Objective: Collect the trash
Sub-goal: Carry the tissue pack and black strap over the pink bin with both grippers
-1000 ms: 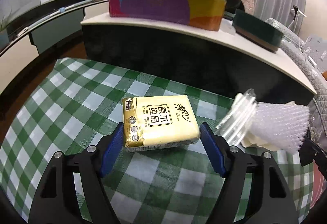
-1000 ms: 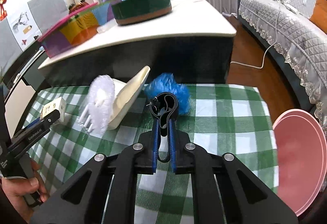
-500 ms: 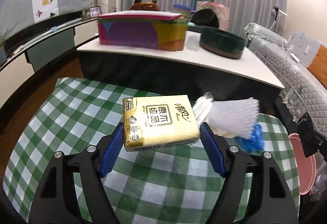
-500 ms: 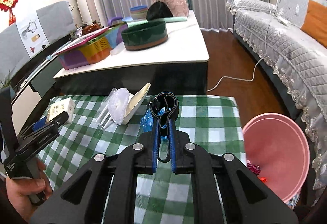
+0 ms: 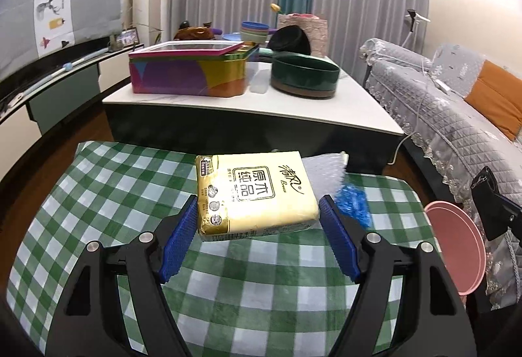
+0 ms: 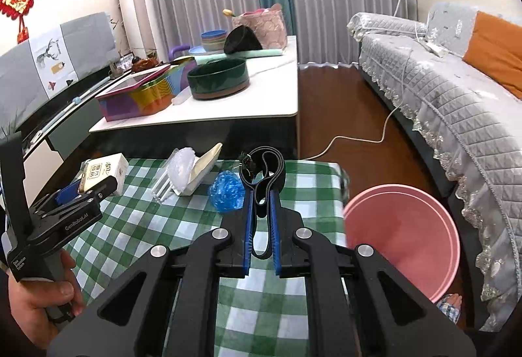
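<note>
1. Both hands had risen and swung toward the pink bin (image 6: 403, 239); a second earlier only its rim edged the right view, now its open mouth lay just right of the right gripper (image 6: 261, 194) jaws.
2. The left gripper (image 5: 257, 220) jaws stood wide, clamped on the yellow tissue pack (image 5: 254, 194), carried clear above the checked table (image 5: 107, 194); the grip had not changed.
3. The right jaws stayed pressed nearly together, pinching a black band (image 6: 262, 174).
4. Ahead of both jaws, the blue wad (image 6: 226, 190) and bubble wrap (image 6: 181, 169) remained on the table; judged, dropping came next, with more trash left to fetch.
</note>
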{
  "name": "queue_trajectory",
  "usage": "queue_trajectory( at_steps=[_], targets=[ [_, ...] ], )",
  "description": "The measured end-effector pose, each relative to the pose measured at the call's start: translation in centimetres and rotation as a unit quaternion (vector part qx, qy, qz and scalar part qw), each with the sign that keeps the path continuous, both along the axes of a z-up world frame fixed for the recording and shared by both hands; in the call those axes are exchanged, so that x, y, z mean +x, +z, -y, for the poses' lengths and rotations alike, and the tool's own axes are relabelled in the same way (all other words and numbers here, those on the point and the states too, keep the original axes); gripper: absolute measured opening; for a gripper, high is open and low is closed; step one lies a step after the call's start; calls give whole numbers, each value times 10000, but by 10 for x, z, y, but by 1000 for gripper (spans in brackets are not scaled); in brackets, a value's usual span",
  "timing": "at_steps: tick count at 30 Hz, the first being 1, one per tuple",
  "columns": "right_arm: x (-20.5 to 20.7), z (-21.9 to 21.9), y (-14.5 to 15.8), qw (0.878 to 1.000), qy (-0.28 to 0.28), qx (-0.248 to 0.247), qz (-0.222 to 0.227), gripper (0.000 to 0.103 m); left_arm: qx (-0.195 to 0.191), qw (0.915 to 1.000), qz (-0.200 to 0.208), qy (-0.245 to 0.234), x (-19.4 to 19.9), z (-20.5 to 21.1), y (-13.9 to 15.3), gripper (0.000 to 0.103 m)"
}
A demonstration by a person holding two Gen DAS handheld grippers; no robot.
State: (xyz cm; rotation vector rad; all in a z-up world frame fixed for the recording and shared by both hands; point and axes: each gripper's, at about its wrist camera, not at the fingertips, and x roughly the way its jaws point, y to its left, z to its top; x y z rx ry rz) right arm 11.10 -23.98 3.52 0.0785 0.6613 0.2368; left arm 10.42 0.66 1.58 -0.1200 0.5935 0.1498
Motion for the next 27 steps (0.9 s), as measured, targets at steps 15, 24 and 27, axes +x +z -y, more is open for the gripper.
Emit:
queue_trajectory(
  at_steps=[15,24,27],
  targets=[
    [-14,46,7,9991,-403,-2,117,10,41,9991,76,-421,-7,36,2,72],
    [-15,82,10,9970,-757,-15,185,10,-18,9969,12,-784,0,68,-6,72],
    [-14,99,8,9956,-923,17,172,10,-29,9957,20,-925,1,80,-7,72]
  ],
)
